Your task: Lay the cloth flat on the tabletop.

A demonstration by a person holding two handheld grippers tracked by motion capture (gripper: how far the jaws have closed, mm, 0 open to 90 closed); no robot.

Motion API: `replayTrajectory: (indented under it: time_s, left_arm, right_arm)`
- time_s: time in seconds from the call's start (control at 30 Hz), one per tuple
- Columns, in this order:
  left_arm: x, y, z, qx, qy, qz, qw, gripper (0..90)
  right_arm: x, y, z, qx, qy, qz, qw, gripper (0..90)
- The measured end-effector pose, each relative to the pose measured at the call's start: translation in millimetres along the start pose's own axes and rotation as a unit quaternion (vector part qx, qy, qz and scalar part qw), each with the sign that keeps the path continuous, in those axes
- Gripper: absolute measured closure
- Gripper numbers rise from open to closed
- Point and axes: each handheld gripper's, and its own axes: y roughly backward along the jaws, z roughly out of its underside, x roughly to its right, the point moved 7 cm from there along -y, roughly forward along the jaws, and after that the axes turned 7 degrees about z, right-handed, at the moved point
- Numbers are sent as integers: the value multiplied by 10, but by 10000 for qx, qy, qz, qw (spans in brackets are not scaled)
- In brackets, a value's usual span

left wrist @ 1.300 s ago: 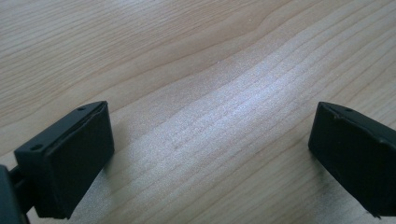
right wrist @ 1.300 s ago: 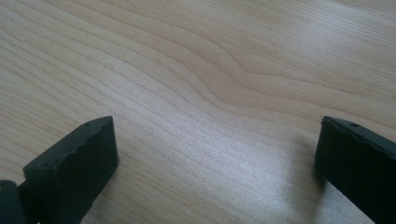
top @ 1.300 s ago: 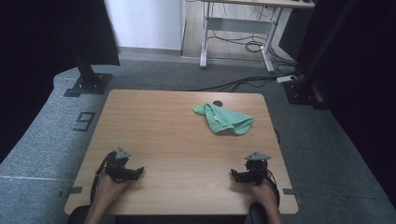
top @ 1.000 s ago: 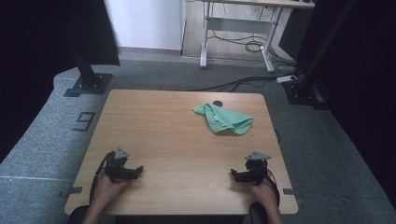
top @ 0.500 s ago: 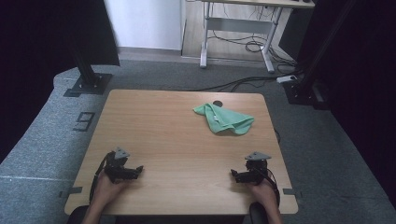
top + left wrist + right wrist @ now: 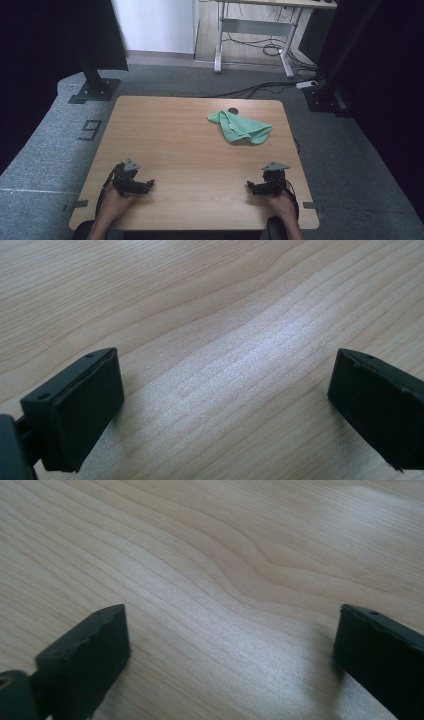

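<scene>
Both grippers sit low at the near edge of the table (image 6: 165,125), exactly where they were a moment ago; nothing about them has shifted across the earlier pictures. Left gripper (image 6: 150,186) lies at the near left, held by the person's left hand (image 6: 114,202), its tips pointing inward toward the middle of the tabletop. Its jaws are spread wide, with bare wood grain between them in the left gripper view (image 6: 225,405). Right gripper (image 6: 250,187) lies at the near right in the right hand (image 6: 281,202), tips also pointing inward, and its jaws likewise stand wide apart over bare wood in its own view (image 6: 230,655).

Well away from both, toward the far right part of the tabletop, a green cloth (image 6: 240,127) lies crumpled in a loose heap, unchanged in shape and place. Just behind it, near the far edge, a small dark round spot (image 6: 232,110) shows in the wood.

On the grey floor mat left of the table, a dark marking (image 6: 90,130) reads as a "9". No other writing is legible.
</scene>
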Motion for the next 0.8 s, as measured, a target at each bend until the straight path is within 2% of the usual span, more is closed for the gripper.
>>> replayTrajectory:
  time_s: [0.17,0.27,0.4,0.8]
  left_arm:
    - [0,0,0,0,3,-3,10000,11]
    - [1,1,1,1,7,-7,10000,11]
    - [1,0,1,3,7,-3,10000,11]
    - [1,1,0,3,7,-4,10000,11]
  right_arm:
    - [13,-7,-41,-60,72,-97,9999,95]
    - [30,-7,-70,-66,-69,-222,9997,117]
    - [61,-7,-116,-60,-126,-300,9995,130]
    - [216,-45,-344,64,-329,-273,9991,176]
